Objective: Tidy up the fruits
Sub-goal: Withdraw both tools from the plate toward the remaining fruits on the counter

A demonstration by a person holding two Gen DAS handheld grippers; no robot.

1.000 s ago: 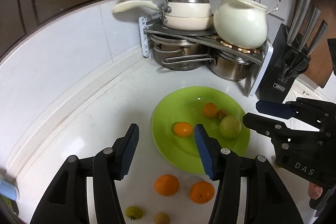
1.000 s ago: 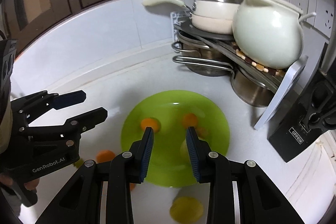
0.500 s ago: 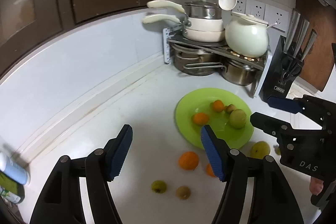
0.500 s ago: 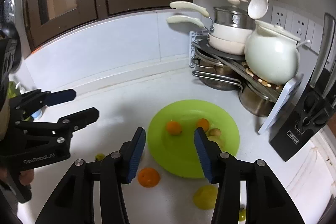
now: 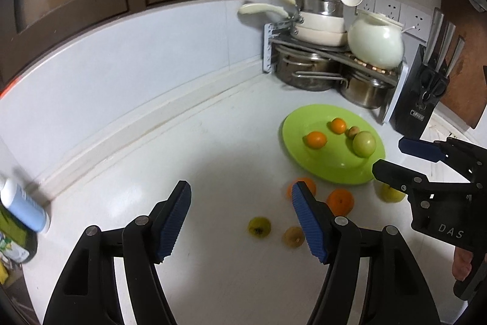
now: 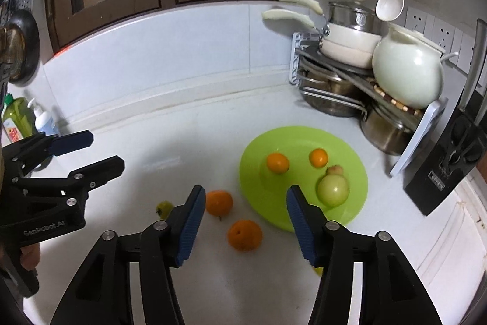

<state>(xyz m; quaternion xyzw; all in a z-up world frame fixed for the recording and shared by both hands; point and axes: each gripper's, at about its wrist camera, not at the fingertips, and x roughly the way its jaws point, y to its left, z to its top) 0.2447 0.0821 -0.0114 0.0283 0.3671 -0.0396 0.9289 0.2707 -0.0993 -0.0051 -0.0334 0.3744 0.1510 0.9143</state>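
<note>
four on the plate, five left on the counter

i count four fruits on the green plate (image 6: pixel 252 172): two small oranges, one toward the left (image 6: pixel 277 163) and one farther back (image 6: pixel 318 157), a green apple (image 6: pixel 333 190) near the right rim, and a small brownish fruit (image 6: pixel 334 170) touching the apple's far side. i judge that part done.

off the plate, on the white counter (image 5: pixel 213 148), i can see five more. two oranges sit just beside the plate's near rim: in my right view one (image 6: pixel 219 202) is close to my left blue pad and the other (image 6: pixel 245 234) is nearer to me, between my pads. a small green fruit (image 5: pixel 259 227) and a small tan fruit (image 5: pixel 293 236) lie side by side nearer me, well apart from the plate. a yellow-green fruit (image 5: pixel 391 193) lies by the plate's right near edge, partly hidden behind my right tool in the left view; in the right view only a sliver of yellow shows past my finger.

my left gripper (image 5: pixel 240 218) is held wide apart above the counter with nothing between its pads. my right gripper (image 6: pixel 243 221) is also spread wide and empty, held over the two loose oranges.

so i judge the job a bit under half done: five pieces still need carrying over. the nearer orange looks like the natural next pick for my right side, and the two small ones for my left.
</note>
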